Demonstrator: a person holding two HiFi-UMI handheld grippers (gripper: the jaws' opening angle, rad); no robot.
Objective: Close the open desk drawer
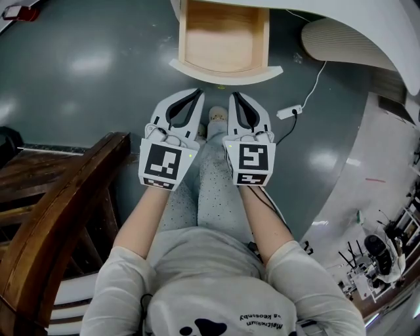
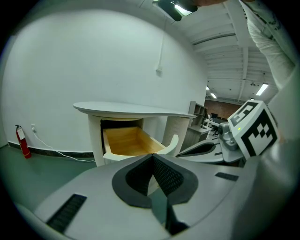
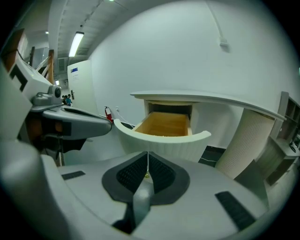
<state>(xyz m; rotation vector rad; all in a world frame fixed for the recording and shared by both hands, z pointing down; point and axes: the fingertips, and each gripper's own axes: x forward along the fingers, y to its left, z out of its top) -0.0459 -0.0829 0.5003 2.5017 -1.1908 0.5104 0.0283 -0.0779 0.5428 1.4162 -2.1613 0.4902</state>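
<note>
The desk drawer (image 1: 226, 73) stands pulled out from under the white desk top (image 1: 341, 13); it has a pale wooden inside and a curved white front. The same drawer (image 2: 129, 143) lies ahead in the left gripper view, and the drawer (image 3: 164, 136) is nearer in the right gripper view. My left gripper (image 1: 200, 92) and right gripper (image 1: 233, 96) hang side by side just short of the drawer front, touching nothing. The left gripper (image 2: 152, 157) is shut and empty. So is the right gripper (image 3: 148, 153).
A dark wooden chair (image 1: 59, 197) stands close on the left. A white power strip (image 1: 289, 112) with its cable lies on the grey floor at the right. A ribbed white desk column (image 3: 243, 145) rises right of the drawer. A fire extinguisher (image 2: 21, 140) stands by the wall.
</note>
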